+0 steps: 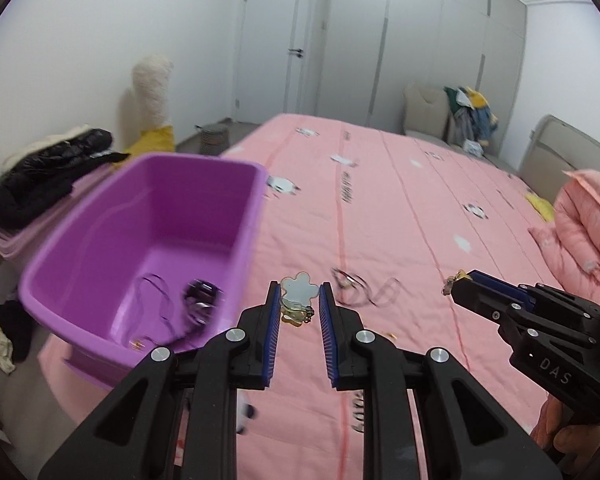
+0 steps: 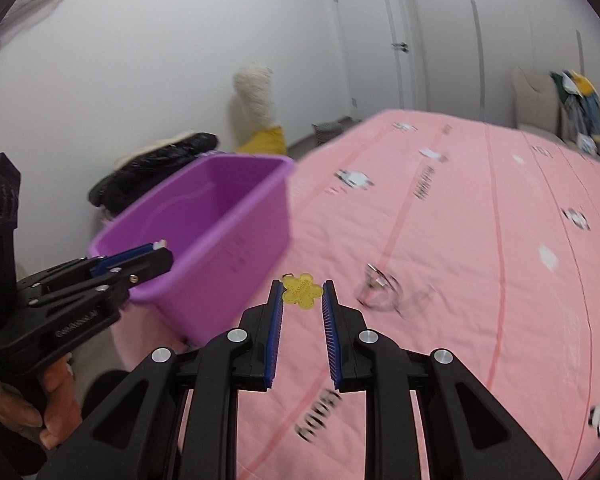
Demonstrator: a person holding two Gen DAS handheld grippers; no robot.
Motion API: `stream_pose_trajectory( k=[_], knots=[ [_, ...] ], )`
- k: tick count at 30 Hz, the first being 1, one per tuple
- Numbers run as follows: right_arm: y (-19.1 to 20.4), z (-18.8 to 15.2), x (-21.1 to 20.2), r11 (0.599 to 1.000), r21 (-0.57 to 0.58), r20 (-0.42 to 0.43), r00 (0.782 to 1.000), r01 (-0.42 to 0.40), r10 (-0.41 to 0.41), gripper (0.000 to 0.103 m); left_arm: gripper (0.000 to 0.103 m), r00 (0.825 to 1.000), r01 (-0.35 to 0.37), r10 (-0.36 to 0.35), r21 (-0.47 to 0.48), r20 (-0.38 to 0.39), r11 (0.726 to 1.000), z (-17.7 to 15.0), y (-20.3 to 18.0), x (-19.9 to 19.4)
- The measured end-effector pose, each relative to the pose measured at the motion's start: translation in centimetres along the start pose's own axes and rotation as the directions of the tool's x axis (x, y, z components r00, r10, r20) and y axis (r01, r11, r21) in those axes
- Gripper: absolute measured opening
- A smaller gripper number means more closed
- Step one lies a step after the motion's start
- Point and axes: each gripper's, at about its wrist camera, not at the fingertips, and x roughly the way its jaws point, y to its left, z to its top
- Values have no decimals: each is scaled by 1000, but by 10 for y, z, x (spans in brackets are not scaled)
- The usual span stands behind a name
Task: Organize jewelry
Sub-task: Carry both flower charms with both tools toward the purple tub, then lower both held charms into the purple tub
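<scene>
**A:** What's nearest in your left hand's view?

**B:** My left gripper [image 1: 299, 294], low in the centre of the frame. Its blue pads pinch a white flower charm [image 1: 299, 289] right at the tips, and a small gold piece dangles below the charm between the fingers. In the right wrist view the same gripper [image 2: 156, 251] sits at the left edge, with a bit of white poking out at its tip, over the near rim of the purple bin [image 2: 220, 216].

**A:** And your right hand?

**B:** My right gripper [image 2: 303, 293] holds a yellow flower tag [image 2: 302, 291] between its tips, centre of that frame; the tag has lettering on it. The fingers are closed onto its edges. From the left wrist view that gripper [image 1: 462, 282] comes in from the right edge with something small and gold at its tip.

**A:** What lies beyond the tips?

**B:** On the pink bedspread [image 1: 400, 208], just right of the charm in the left view, a tangle of dark cord with a ring [image 1: 356, 286] lies loose; it's blurred, so I can't tell what kind of piece it is. To the left of centre the purple bin [image 1: 148, 216] sits at the bed's edge, with dark looped cords and a blurred dark item on its floor.

**A:** Farther still?

**B:** A black jacket [image 1: 48, 176] at the left and a white door [image 1: 276, 48] at the top centre.
</scene>
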Motion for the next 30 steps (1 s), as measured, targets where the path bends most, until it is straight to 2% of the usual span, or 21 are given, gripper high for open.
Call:
stream_pose_trajectory(
  k=[8, 11, 15, 22, 26, 30],
  knots=[
    [59, 52, 37, 991, -71, 16, 993, -112, 114, 19, 19, 991, -132, 134, -68, 23, 989, 36, 66, -10],
    [77, 69, 60, 985, -83, -5, 988, -153, 153, 19, 19, 984, -176, 178, -103, 10, 979, 43, 93, -9],
    [97, 81, 99, 976, -65, -79, 976, -206, 201, 19, 19, 974, -226, 226, -137, -18, 964, 45, 125, -3],
    [123, 85, 169, 971, -64, -229, 951, -229, 209, 19, 19, 960, -271, 251, -196, -123, 942, 29, 169, 28],
    [129, 82, 198, 973, -77, -305, 935, -215, 182, 19, 19, 948, -295, 259, -202, -187, 934, 21, 181, 51],
    [130, 76, 216, 977, -69, -341, 925, -202, 167, 20, 19, 939, -301, 251, -206, -235, 931, 15, 185, 65]
  ],
)
